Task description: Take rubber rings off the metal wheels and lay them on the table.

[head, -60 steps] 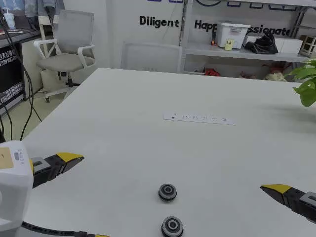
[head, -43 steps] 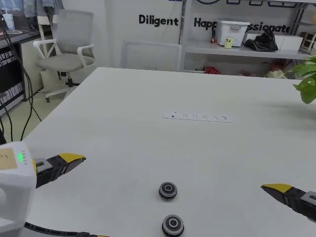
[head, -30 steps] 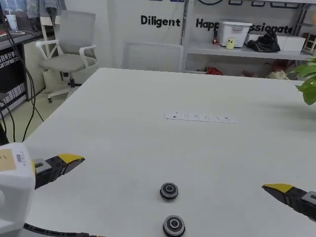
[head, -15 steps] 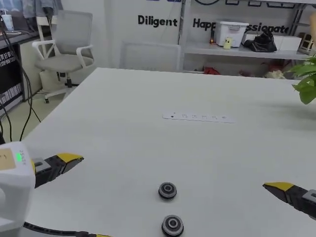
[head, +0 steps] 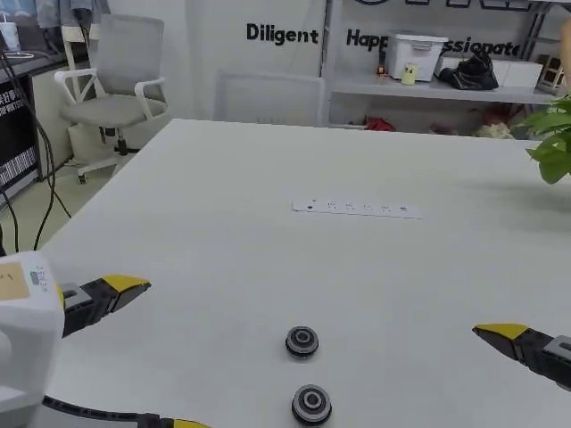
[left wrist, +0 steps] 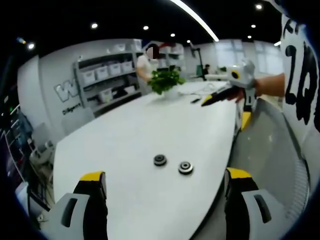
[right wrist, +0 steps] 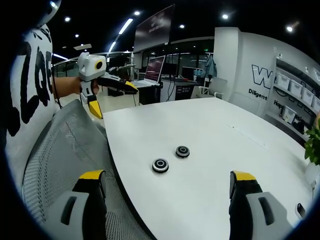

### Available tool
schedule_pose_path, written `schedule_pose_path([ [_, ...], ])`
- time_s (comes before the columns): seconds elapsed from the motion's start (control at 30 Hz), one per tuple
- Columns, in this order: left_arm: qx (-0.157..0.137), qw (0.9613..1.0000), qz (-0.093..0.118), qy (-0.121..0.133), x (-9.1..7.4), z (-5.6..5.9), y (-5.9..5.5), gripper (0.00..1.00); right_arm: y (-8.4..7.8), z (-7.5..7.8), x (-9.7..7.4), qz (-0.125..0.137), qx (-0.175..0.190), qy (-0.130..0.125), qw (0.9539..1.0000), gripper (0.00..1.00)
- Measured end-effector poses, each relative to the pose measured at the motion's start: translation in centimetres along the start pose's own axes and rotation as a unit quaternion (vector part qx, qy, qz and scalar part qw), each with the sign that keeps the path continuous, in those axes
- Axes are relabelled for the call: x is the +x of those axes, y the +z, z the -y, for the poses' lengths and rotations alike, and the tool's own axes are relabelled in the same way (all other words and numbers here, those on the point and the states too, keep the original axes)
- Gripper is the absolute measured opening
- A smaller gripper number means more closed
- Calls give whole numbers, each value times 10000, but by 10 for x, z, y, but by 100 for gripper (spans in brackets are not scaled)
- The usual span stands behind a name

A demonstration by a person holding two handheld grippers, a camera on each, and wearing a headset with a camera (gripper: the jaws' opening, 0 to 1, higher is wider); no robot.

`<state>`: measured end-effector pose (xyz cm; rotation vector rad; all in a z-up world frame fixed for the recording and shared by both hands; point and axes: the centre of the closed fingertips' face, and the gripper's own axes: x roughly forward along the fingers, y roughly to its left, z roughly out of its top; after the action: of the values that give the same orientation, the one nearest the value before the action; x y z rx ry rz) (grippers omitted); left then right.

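At the left edge of the white table (head: 232, 232), the left gripper (left wrist: 165, 175) is held above the tabletop, its yellow-tipped jaws spread wide apart with nothing between them. Near the front middle of the table, the farther metal wheel (head: 302, 341) and the nearer metal wheel (head: 311, 404) are seen lying flat, close together but not touching. Each is encircled by a dark rubber ring (head: 294, 406). At the right edge, the right gripper (right wrist: 167, 175) is likewise held with jaws apart and empty, well clear of both wheels.
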<state>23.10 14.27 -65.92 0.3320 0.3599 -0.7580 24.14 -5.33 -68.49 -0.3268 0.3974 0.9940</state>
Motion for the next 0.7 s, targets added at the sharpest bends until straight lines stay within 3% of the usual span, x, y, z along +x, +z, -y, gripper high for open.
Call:
schedule_pose_path([
  [0.7, -23, 10000, -2, 16, 1, -6, 0, 100, 6, 5, 3, 55, -30, -4, 10000, 100],
])
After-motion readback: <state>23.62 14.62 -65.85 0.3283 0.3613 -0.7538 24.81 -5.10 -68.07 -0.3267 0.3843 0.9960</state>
